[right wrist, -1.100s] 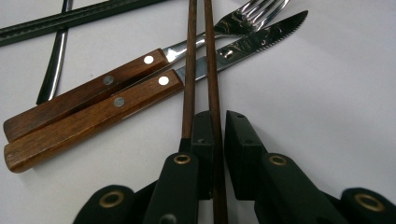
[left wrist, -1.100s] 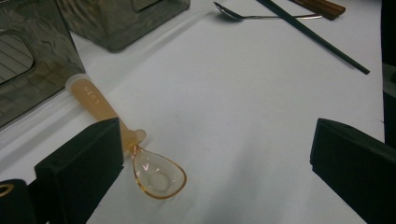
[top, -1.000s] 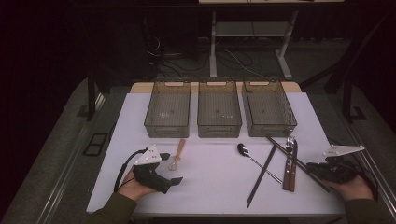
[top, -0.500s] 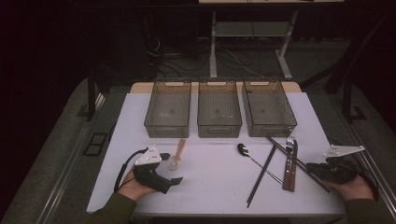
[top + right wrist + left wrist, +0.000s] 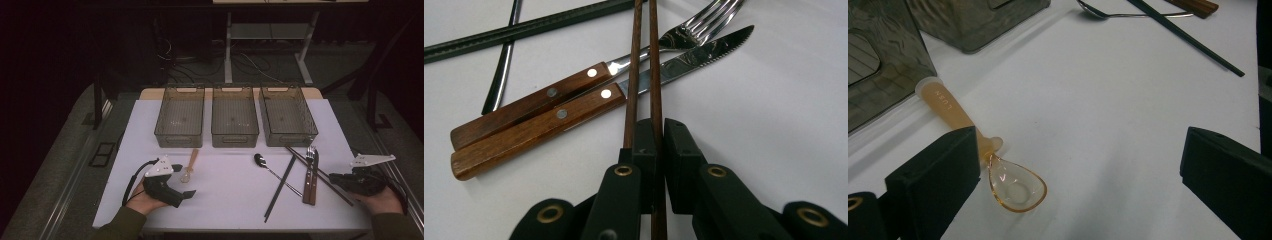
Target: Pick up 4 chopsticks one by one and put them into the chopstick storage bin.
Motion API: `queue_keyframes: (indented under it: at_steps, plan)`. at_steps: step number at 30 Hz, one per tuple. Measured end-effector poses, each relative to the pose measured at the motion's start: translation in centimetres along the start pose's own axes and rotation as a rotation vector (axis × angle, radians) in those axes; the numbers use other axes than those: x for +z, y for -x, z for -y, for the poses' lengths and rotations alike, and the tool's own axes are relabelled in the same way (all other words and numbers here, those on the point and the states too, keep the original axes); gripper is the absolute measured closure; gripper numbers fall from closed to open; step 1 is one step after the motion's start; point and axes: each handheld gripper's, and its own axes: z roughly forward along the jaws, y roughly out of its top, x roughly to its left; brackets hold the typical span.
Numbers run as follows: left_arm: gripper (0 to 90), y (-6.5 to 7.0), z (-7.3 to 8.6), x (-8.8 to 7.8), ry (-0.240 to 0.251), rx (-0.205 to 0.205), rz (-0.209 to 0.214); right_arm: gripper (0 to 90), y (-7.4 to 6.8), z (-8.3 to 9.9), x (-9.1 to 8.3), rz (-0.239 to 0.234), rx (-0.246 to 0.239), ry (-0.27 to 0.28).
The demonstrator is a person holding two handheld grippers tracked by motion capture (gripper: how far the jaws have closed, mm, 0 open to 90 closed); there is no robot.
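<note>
White table point(image 5: 230, 195): 3 bins point(image 5: 235, 117), 2 brown chopsticks point(image 5: 644, 70) in right tool point(image 5: 657, 145).

I work in what looks like a lab or test room: my white-covered table point(image 5: 230, 200) stands on grey carpet among dark curtains, with loose cables point(image 5: 250, 62) trailing under a metal-legged bench point(image 5: 227, 45) behind it, and three matching clear bins point(image 5: 235, 122) lined up in a row.

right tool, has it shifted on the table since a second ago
No. In the high view the right tool sits at the same spot by the table's right edge, beside the fork, shut on the brown chopsticks.
</note>
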Motion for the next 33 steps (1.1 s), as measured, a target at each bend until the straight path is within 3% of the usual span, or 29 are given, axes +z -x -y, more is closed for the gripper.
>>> queue_keyframes:
  at_steps: [9,14,26,33]
  plan:
    - [1.8,0.0,0.0,0.0,0.001,0.001,0.0,84.2,0.2,0.0,-0.9,-0.011,0.01,0.027]
    - [1.8,0.0,0.0,0.0,0.004,-0.004,0.001,84.2,-0.1,-0.2,-1.5,-0.017,-0.006,0.046]
    - [1.7,-0.1,0.0,0.0,0.003,0.002,0.003,84.2,-1.8,-1.3,-1.8,-0.073,-0.039,0.077]
    - [0.0,0.0,0.1,0.1,0.005,-0.016,0.01,84.2,-3.1,-2.1,-1.8,-0.108,-0.061,0.103]
